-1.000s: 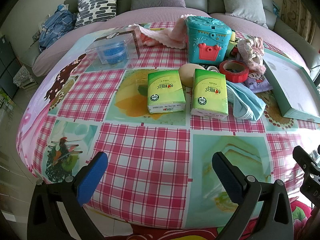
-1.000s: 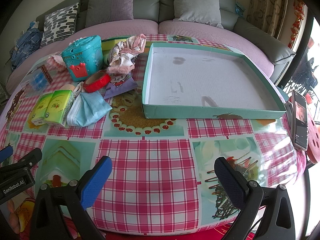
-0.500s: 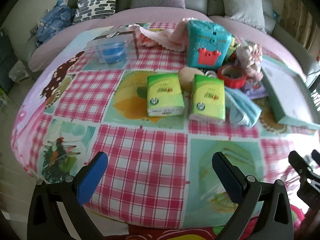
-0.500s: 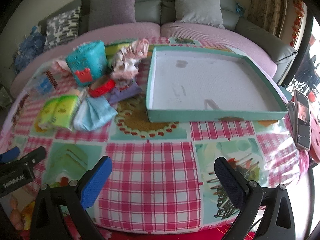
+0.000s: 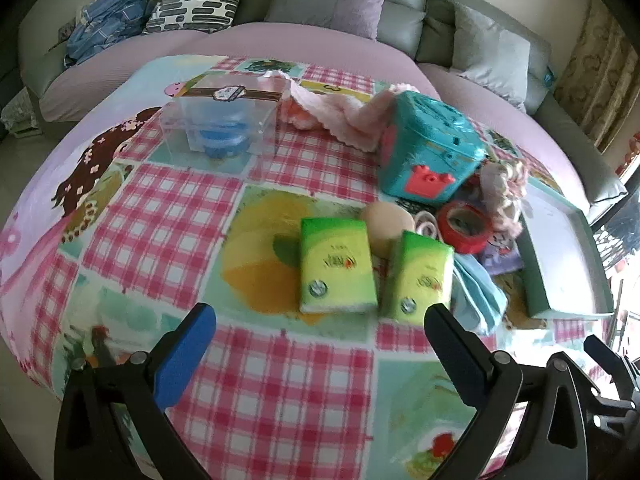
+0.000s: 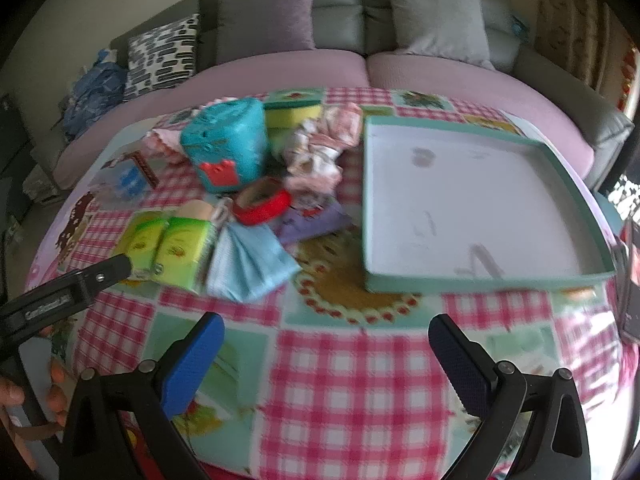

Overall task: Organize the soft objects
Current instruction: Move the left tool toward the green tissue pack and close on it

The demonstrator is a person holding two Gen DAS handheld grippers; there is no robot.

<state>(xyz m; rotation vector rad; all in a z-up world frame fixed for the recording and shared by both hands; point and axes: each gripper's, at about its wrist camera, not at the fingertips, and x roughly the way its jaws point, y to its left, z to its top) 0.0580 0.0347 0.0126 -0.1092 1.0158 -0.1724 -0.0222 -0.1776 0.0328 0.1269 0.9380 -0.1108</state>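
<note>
Two green tissue packs (image 5: 337,271) (image 5: 417,275) lie side by side mid-table, also seen in the right wrist view as green tissue packs (image 6: 168,250). A light blue folded cloth (image 6: 250,264) rests beside them, with a beige round sponge (image 5: 386,224) behind. A pink towel (image 5: 340,118) and a crumpled floral cloth (image 6: 324,144) lie further back. My left gripper (image 5: 316,354) is open just short of the packs. My right gripper (image 6: 324,358) is open above the tablecloth, in front of the teal tray (image 6: 480,278), which holds nothing.
A teal toy box (image 5: 430,156), a red tape roll (image 5: 464,226), a clear plastic box (image 5: 220,128) with a blue item, and a purple pouch (image 6: 316,222) crowd the back. A sofa with cushions (image 6: 268,12) curves behind. A phone (image 6: 632,276) lies at the right edge.
Both grippers have moved forward over the table; the left one has closed in on the tissue packs. Both stay open, and nothing on the table has shifted.
</note>
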